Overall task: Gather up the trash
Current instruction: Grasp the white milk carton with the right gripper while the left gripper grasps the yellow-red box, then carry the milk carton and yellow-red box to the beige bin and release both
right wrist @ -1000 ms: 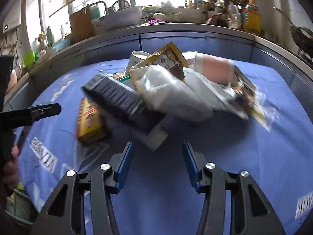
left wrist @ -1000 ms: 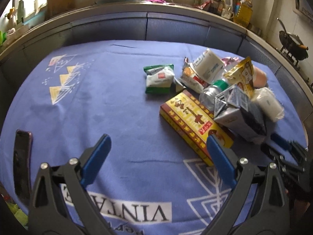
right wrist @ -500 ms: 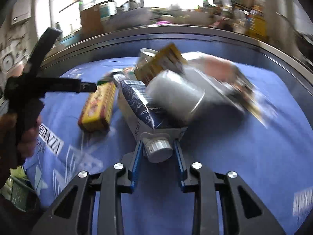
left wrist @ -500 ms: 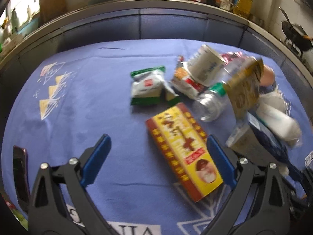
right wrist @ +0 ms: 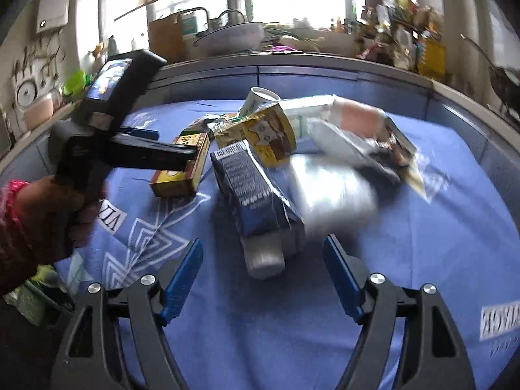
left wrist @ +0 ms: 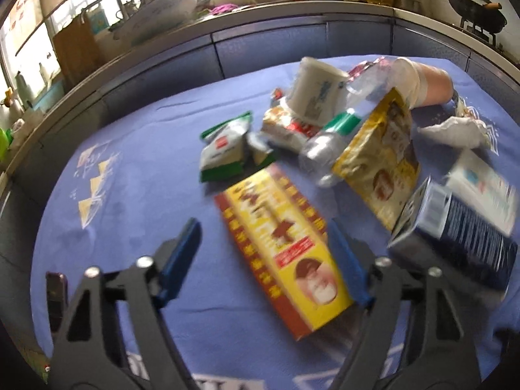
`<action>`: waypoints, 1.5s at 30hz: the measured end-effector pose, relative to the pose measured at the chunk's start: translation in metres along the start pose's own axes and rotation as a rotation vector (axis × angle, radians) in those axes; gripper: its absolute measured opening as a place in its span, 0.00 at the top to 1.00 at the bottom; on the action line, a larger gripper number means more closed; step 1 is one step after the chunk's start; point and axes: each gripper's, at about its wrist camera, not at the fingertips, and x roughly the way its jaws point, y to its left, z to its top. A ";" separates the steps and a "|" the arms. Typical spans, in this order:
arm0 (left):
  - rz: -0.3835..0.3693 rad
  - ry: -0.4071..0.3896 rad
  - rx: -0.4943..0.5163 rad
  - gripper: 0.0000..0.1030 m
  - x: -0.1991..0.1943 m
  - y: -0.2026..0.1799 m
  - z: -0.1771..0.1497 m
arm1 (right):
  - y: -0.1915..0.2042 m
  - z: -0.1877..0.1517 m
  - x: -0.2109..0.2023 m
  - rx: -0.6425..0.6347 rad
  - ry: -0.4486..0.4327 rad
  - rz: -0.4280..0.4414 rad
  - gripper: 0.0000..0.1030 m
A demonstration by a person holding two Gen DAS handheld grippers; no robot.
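Observation:
A heap of trash lies on a blue cloth (left wrist: 136,175). My left gripper (left wrist: 265,237) is open, its fingers on either side of the near half of a yellow and red box (left wrist: 279,240). Behind it lie a green and white packet (left wrist: 227,149), a clear bottle (left wrist: 328,143), a white cup (left wrist: 315,91) and a gold pouch (left wrist: 380,159). My right gripper (right wrist: 263,250) is open just before the white cap (right wrist: 263,260) of a dark blue carton (right wrist: 256,188), which lies on the cloth untouched. The carton also shows in the left wrist view (left wrist: 455,237).
A phone (left wrist: 56,295) lies at the cloth's near left edge. A crumpled tissue (left wrist: 455,130) and a pink cup (left wrist: 429,81) lie at the far right. A cluttered kitchen counter (left wrist: 227,16) runs behind the table. The left hand and gripper (right wrist: 107,143) show at left in the right wrist view.
My right gripper, shut on the carton's cap half a second ago, has opened and drawn back a little. My left gripper has moved forward over the yellow box.

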 end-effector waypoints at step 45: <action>-0.123 0.092 -0.064 0.42 0.017 0.034 -0.019 | 0.027 0.017 0.055 0.063 0.107 0.122 0.51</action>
